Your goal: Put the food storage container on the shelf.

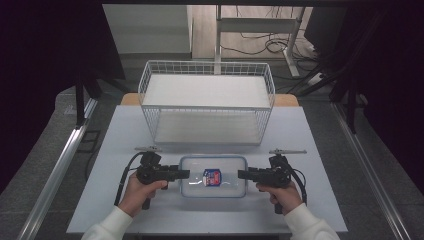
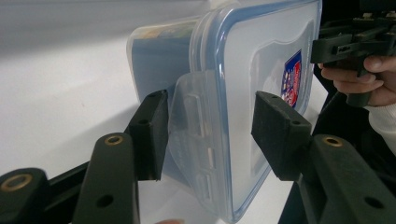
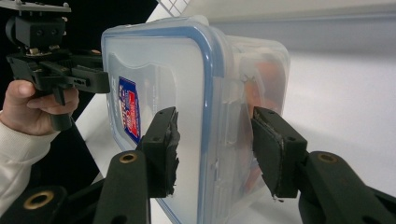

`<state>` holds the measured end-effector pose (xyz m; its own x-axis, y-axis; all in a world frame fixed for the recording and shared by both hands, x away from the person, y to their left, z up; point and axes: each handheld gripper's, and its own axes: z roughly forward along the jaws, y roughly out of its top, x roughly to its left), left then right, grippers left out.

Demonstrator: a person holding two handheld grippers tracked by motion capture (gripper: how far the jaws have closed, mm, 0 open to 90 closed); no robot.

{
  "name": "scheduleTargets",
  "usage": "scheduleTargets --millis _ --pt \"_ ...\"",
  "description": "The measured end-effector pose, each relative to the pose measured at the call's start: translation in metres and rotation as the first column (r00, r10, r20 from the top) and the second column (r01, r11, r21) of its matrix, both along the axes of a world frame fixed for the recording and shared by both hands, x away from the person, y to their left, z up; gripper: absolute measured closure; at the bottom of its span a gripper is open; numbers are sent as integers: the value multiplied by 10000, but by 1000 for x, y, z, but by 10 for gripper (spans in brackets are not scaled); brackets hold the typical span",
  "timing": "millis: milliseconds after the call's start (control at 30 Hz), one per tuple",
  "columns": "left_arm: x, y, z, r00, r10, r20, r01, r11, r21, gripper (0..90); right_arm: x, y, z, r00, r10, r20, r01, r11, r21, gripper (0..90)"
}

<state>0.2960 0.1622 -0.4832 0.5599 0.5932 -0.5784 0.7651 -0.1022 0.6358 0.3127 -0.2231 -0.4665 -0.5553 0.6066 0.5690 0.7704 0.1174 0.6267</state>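
High view showed us the clear lidded container (image 1: 213,176) lying long axis left to right on the table (image 1: 120,150) before the wire basket (image 1: 207,102), left gripper (image 1: 184,174) and right gripper (image 1: 243,174) straddling its short ends (jaws parted, not visibly pressing).

White wire basket (image 1: 207,102) at far side of grey table (image 1: 125,135); desk frame (image 1: 260,25), cables (image 1: 272,47) on floor beyond.
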Motion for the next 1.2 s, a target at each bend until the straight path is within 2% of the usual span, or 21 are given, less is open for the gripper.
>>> scheduleTargets --millis 200,400,767,900,1100,1200 --pt "14 3 3 9999 -24 154 24 10000 38 473 13 3 3 9995 68 313 -67 10000 -32 518" --pt "35 8 9 9991 -5 422 5 10000 3 474 30 8 10 9971 29 766 -25 10000 -56 518" --pt "70 22 18 9970 77 768 -101 9994 318 474 68 21 10 9941 77 1081 -96 9998 168 518" --pt "81 26 16 9964 98 847 -129 9993 357 473 81 26 7 9939 46 1098 -71 9997 227 518" --pt "98 27 7 9962 57 873 -94 9991 419 469 94 30 1 9931 -164 1164 145 9997 178 516" --pt "106 27 1 9960 -55 895 9 9987 516 467 100 30 -7 9949 -325 955 304 9993 227 515"
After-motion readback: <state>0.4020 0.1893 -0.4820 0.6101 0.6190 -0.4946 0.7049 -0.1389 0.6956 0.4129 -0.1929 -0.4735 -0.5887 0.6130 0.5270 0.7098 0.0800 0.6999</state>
